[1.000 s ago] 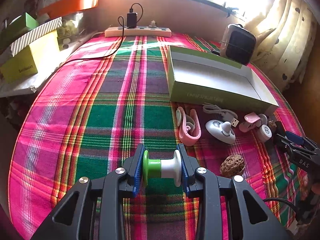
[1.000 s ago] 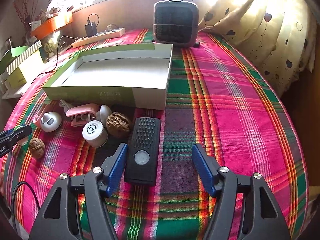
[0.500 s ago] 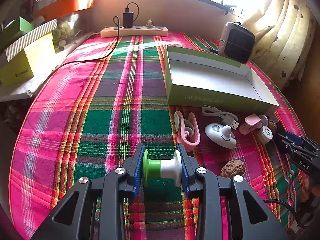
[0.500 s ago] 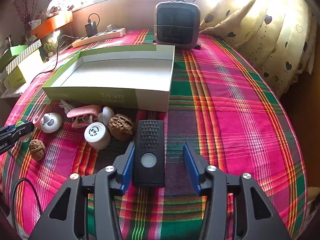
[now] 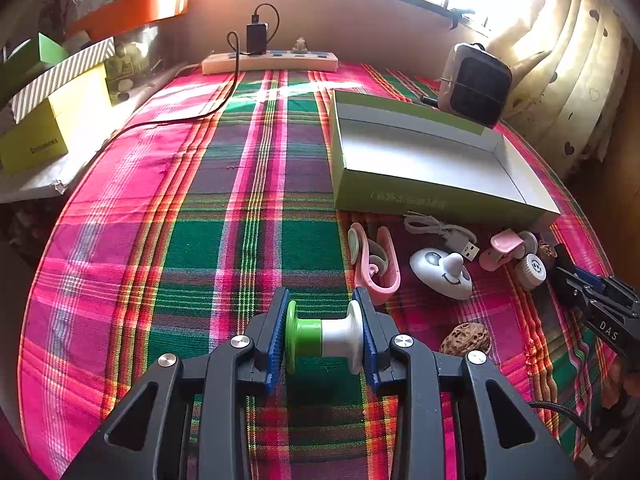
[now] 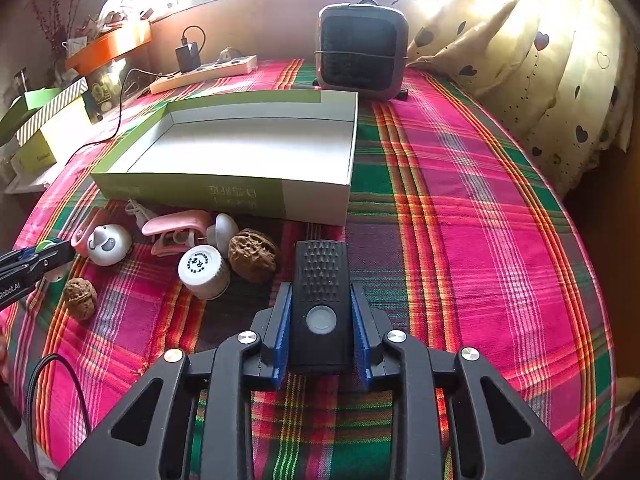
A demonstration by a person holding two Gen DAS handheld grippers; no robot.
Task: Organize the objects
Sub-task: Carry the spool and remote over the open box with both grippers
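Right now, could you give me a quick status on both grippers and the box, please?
Left gripper shut on green-and-white spool. Right gripper, just closing, clamps black remote. Box open, empty. Nothing blocking the way in.

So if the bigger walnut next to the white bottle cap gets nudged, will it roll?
The walnut is roundish, so it probably rolls, wobbling on its ridged shell. The white bottle cap beside it likely blocks that way. It looks rigid, probably light.

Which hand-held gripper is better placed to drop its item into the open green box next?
Right: the right hand-held gripper, its jaws just closing on the black remote, sits directly before the green box.
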